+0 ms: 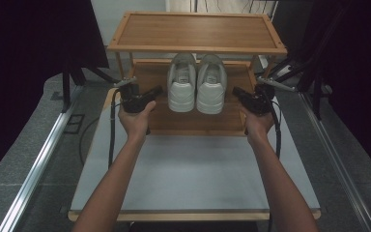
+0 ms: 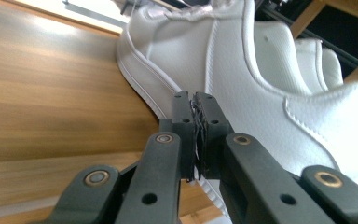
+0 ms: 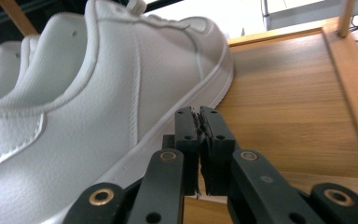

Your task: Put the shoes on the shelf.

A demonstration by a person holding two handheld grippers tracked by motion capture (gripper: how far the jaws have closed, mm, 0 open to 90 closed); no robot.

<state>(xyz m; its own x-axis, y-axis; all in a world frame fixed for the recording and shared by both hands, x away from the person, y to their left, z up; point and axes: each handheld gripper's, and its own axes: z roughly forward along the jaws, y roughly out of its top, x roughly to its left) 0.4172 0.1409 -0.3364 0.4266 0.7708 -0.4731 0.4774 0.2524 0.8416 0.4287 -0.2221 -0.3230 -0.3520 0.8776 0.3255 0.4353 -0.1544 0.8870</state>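
Shoes, a white pair: the left shoe and the right shoe stand side by side, touching or nearly so, in the middle of the lower shelf of a wooden rack, heels toward the person and toes toward the back. The rack's top shelf hangs over their toes.

In the left gripper view, the left shoe fills the space ahead, its sole edge resting on the wood, with the second shoe's heel behind it. The left hand-held gripper sits just beside that shoe's outer side; its jaws are pressed together with nothing between them.

In the right gripper view, the right shoe stands to the left of the jaws on the wooden shelf. The right hand-held gripper is just beside its outer side, jaws likewise closed and empty.

Each is held by a hand, the left hand and the right hand, forearms reaching over the grey surface on which the rack stands.
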